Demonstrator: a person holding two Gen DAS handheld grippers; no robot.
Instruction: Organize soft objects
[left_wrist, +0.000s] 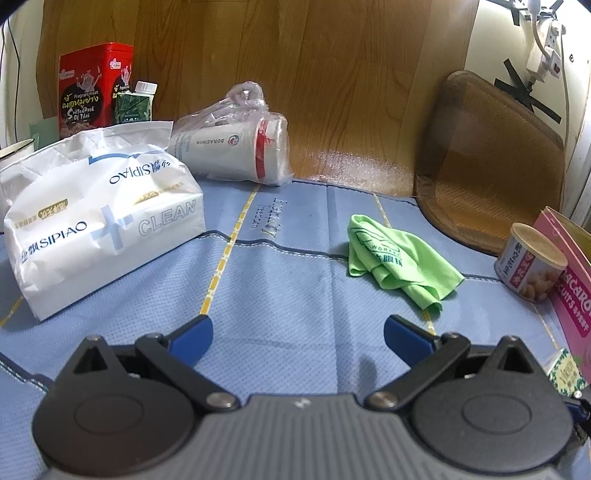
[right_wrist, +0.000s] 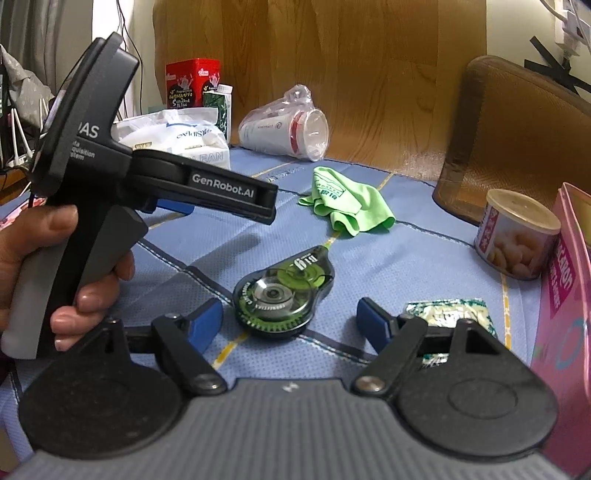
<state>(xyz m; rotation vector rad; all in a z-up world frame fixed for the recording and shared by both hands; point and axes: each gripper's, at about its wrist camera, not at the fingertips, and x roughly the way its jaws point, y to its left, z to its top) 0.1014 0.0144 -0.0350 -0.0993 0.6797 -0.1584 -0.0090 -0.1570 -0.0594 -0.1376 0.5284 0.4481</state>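
Observation:
A crumpled green cloth (left_wrist: 395, 258) (right_wrist: 343, 201) lies on the blue table mat (left_wrist: 288, 273), ahead and to the right of my left gripper (left_wrist: 298, 328). That gripper is open with only mat between its blue pads. A white SIPIAO tissue pack (left_wrist: 99, 214) (right_wrist: 177, 140) sits at the left. My right gripper (right_wrist: 290, 314) is open; a black-and-green correction tape dispenser (right_wrist: 284, 291) lies on the mat between and just ahead of its pads, untouched. In the right wrist view a hand (right_wrist: 37, 258) holds the left gripper, whose fingers (right_wrist: 236, 195) point toward the cloth.
A plastic bag of paper cups (left_wrist: 236, 147) (right_wrist: 291, 129) lies behind the tissues. A red tin (left_wrist: 92, 85) and green carton (left_wrist: 135, 103) stand at back left. A food can (right_wrist: 517, 232), pink box (right_wrist: 569, 295) and foil sachet (right_wrist: 447, 312) crowd the right. A brown woven mat (left_wrist: 491, 162) leans at the back right.

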